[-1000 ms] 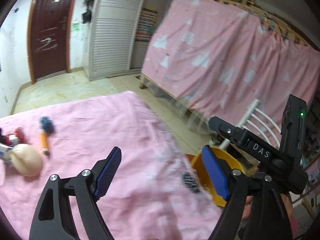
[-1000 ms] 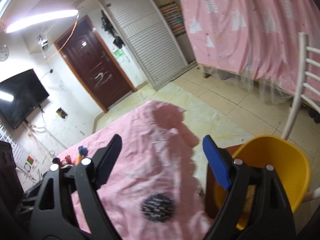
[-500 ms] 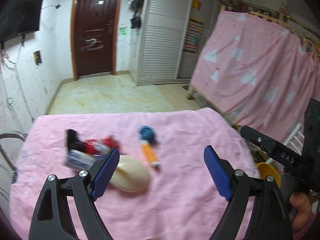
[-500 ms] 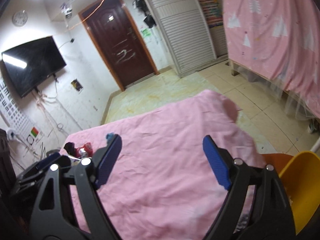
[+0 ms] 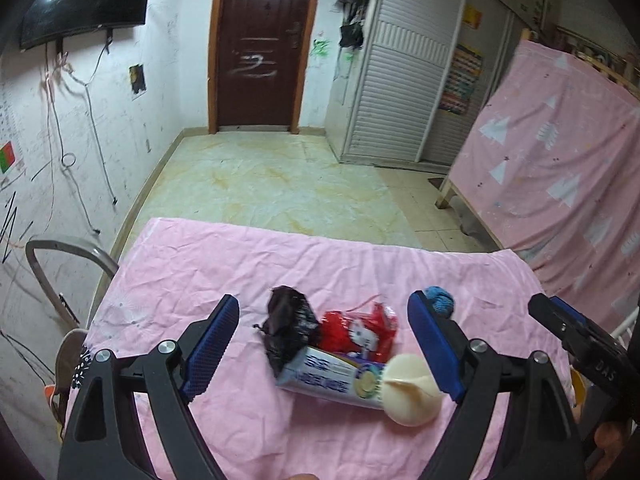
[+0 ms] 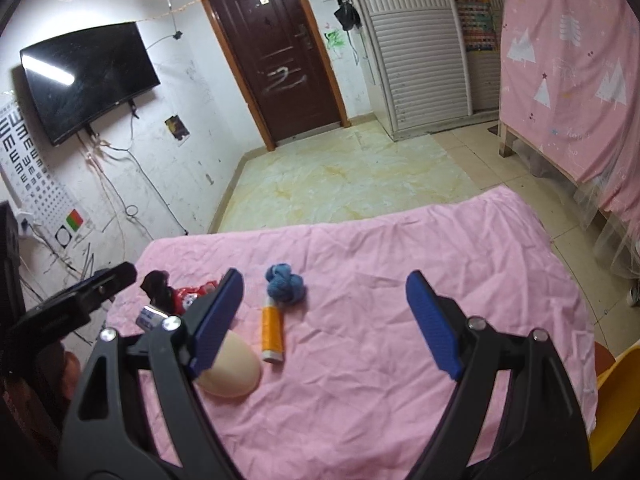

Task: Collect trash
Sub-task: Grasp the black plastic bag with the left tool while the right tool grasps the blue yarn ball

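On the pink cloth-covered table [image 5: 192,280] lies a cluster: a crumpled black wrapper [image 5: 286,326], a red cartoon packet [image 5: 360,332], a white-blue tube box [image 5: 332,378] and a cream egg-shaped object [image 5: 410,388]. My left gripper [image 5: 324,348] is open above and around this cluster, touching nothing. In the right wrist view an orange thread spool [image 6: 272,334] and a blue yarn ball [image 6: 286,282] lie beside the cream object [image 6: 230,368]. My right gripper [image 6: 324,324] is open and empty above the cloth, right of the spool.
A yellow bin [image 6: 616,400] stands off the table's right edge. A grey chair back [image 5: 60,264] is at the table's left. A pink curtained bed [image 5: 560,152] is at the right, with tiled floor [image 5: 280,184] and a brown door [image 5: 260,44] beyond.
Both grippers swung left from the yellow bin back over the table. The left one now hovers over the trash cluster, which was at the far left a second ago.
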`<state>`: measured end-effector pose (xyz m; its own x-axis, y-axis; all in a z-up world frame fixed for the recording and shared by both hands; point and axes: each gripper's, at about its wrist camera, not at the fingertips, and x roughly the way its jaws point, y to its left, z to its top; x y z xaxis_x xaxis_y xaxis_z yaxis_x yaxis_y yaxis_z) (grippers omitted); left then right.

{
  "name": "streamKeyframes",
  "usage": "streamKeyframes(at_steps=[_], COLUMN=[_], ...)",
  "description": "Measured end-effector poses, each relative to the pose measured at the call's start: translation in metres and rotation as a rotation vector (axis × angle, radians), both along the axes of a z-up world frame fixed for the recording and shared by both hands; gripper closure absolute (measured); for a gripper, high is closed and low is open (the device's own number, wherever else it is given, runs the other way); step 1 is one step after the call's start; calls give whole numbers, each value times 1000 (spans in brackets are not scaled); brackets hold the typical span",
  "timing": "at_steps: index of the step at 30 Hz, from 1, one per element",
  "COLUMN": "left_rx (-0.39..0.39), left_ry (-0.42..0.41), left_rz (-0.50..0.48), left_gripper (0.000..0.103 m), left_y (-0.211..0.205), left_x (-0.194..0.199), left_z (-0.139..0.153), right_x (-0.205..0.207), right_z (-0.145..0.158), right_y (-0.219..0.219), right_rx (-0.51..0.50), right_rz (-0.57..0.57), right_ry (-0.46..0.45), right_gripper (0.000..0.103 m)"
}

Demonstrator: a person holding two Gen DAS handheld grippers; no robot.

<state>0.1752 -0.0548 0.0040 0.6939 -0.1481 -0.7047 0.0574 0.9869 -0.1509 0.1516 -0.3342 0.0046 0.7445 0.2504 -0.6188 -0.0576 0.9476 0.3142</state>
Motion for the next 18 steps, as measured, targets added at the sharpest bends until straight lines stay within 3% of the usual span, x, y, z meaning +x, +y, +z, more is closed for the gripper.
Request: streamKeyframes(at_steps=[4,8,10,13,15,18], left_rx=[-44,-42,-59,-72,-65,-41], left_ry=[57,128,163,181,182,163], left_rz=[39,90,95,102,95,96], left_gripper=[28,52,57,72,89,99], left_y=[13,23,28,34,35,34], left_x=[16,34,41,47,50,50], left_z=[-15,-35,-46,-55,-59,-60], right_x=[16,36,46,58,63,70], right_z=[0,-6,-12,-22,-28,-39], right_y=[17,31,38,45,48,48], right_rx=[-17,-55,-72,-82,-86,-69], right_rz=[28,54,67,82,86,91], right_ry=[13,44,64,92,104,141], right_gripper=[23,22,22,22,22,22])
